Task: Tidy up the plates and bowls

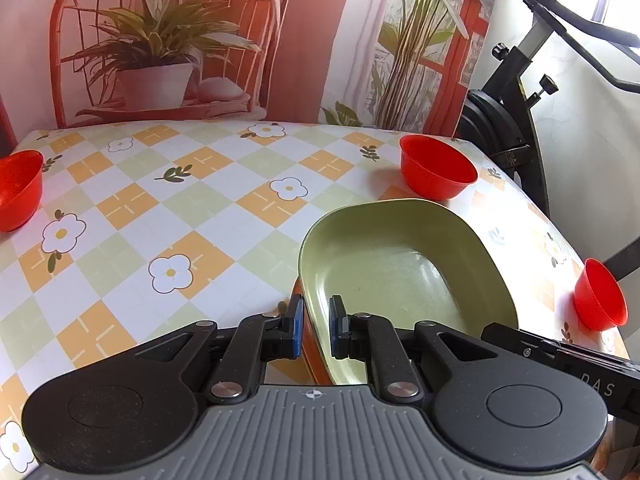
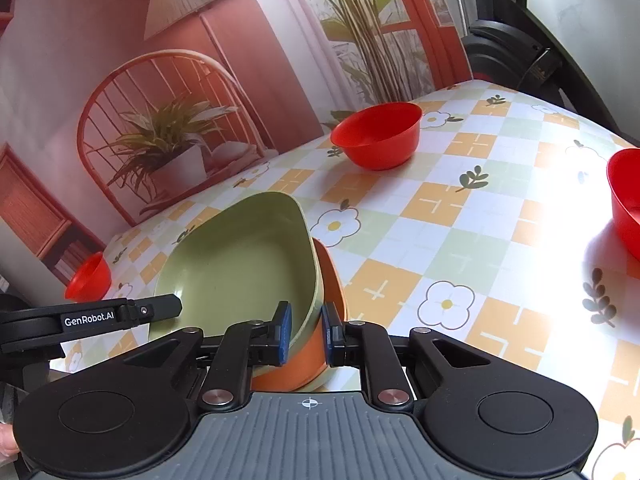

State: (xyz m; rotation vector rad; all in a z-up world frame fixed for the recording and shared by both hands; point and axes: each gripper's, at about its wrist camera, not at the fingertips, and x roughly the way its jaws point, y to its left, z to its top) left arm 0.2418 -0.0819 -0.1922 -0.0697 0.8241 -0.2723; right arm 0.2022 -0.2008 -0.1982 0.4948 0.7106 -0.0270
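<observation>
A home room with a dining table set up for recording

The table [image 1: 168, 208] wears a checked oilcloth printed with flowers and leaves, and plastic tableware sits on it: red bowls [image 1: 438, 168] and a green dish [image 1: 404, 276]. Behind hangs a printed backdrop [image 1: 168, 40] of a chair, potted plants and a window, and an exercise bike [image 1: 516, 96] stands beside it against a white wall

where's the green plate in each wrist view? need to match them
Left wrist: green plate sits lower right of centre, its near-left rim between the left tongs.
Right wrist: green plate sits lower left of centre, its right rim between the right tongs, orange dish under it.
Shared landmark: red bowl near the backdrop.
</observation>
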